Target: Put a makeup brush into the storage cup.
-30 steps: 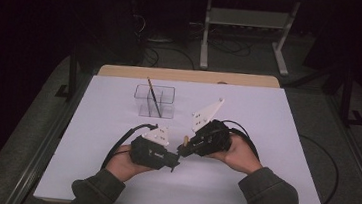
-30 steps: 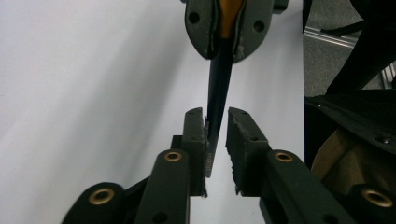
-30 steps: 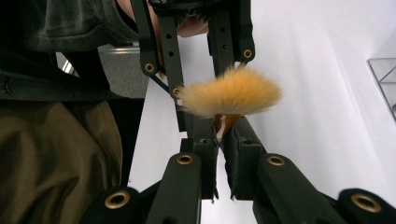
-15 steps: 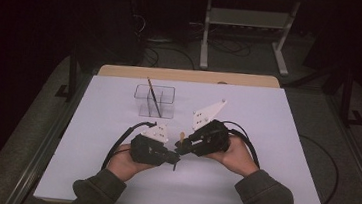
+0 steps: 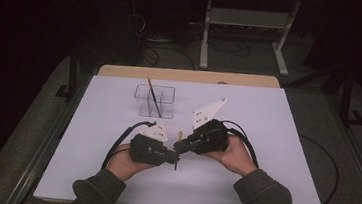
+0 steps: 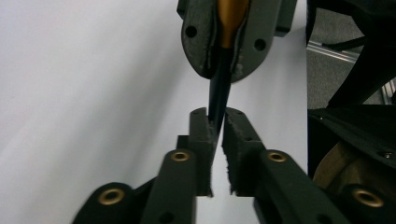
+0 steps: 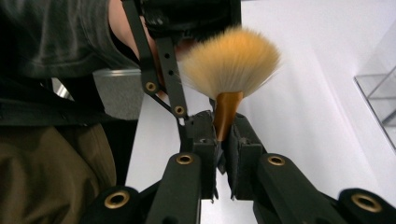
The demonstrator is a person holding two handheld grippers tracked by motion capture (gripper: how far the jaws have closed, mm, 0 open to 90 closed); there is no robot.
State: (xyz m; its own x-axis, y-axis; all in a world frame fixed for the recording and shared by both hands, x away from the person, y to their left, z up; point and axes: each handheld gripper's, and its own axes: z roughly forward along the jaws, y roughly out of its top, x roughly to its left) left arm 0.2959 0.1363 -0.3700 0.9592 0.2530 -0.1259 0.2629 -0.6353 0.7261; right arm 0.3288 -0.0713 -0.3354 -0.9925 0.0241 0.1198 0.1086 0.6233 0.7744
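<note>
Both claws met over the near middle of the white desk (image 5: 267, 120). The right claw (image 7: 223, 140) pinched the fan brush (image 7: 229, 65) at its copper ferrule, bristles fanned wide. The left claw (image 6: 215, 125) clamped the brush's dark handle, having just eased a touch. A clear organizer (image 5: 155, 101) stood farther back.

A wide rectangular tabletop (image 5: 275, 141) covered by a smooth white sheet carries everything, with a strip of bare pale wood (image 5: 186, 76) exposed along its 12 o'clock edge. A small clear plastic box with an inner divider (image 5: 155, 101) stands directly on the white surface toward 11 o'clock from the middle, well inside the edges. A thin dark stick with a light tip (image 5: 152, 95) leans upright in it, tilted toward 11 o'clock.
</note>
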